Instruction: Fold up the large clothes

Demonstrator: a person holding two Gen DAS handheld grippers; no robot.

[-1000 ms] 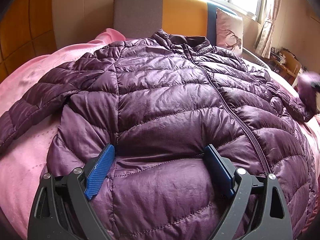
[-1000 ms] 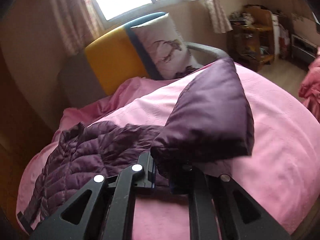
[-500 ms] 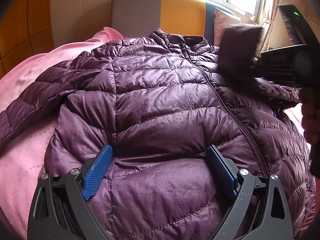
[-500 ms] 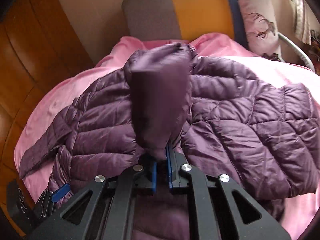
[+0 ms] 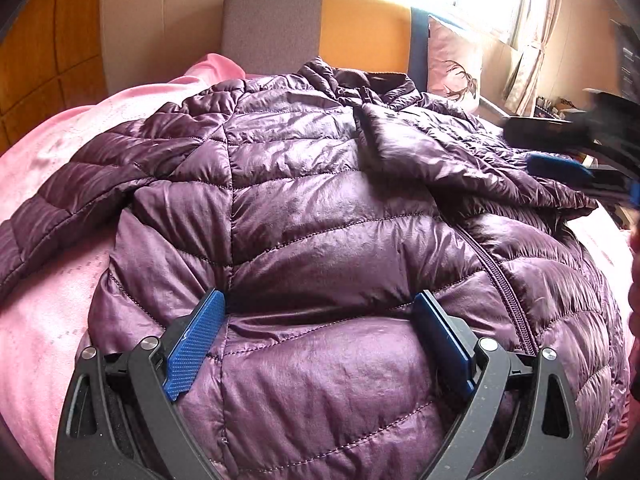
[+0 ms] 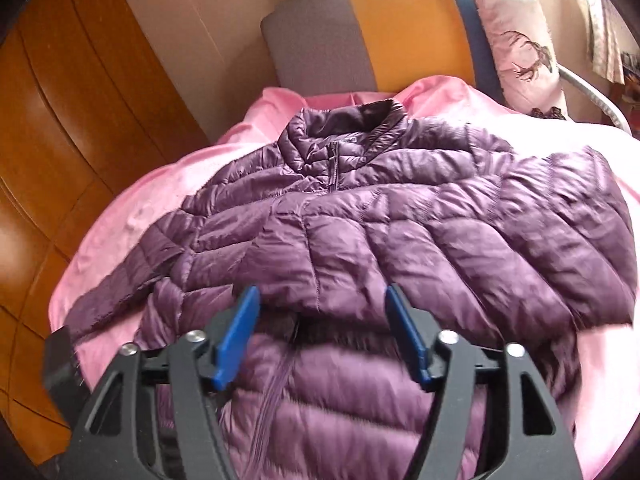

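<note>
A purple quilted jacket (image 5: 320, 220) lies face up, zipped, on the pink bedspread (image 5: 44, 320), collar toward the headboard. My left gripper (image 5: 320, 298) rests on its lower front, jaws wide open, with fabric bulging between the blue pads but not pinched. One sleeve (image 5: 416, 152) lies folded across the chest; in the right wrist view that sleeve (image 6: 400, 240) sits just ahead of my right gripper (image 6: 323, 294). The right jaws are opening and nothing is pressed between the pads. The other sleeve (image 5: 60, 208) stretches out flat to the left. My right gripper (image 5: 560, 168) shows blurred at the right edge.
A grey, orange and blue headboard (image 5: 320, 28) stands behind the bed, with a deer-print pillow (image 5: 452, 64) against it. A wooden wardrobe (image 6: 60, 120) runs along the left. A cluttered shelf (image 5: 560, 108) and a curtained window are at the far right.
My right gripper swung in from the far right with the sleeve cuff pinched, laid the sleeve across the jacket's chest, and opened off it. The left gripper stayed where it was.
</note>
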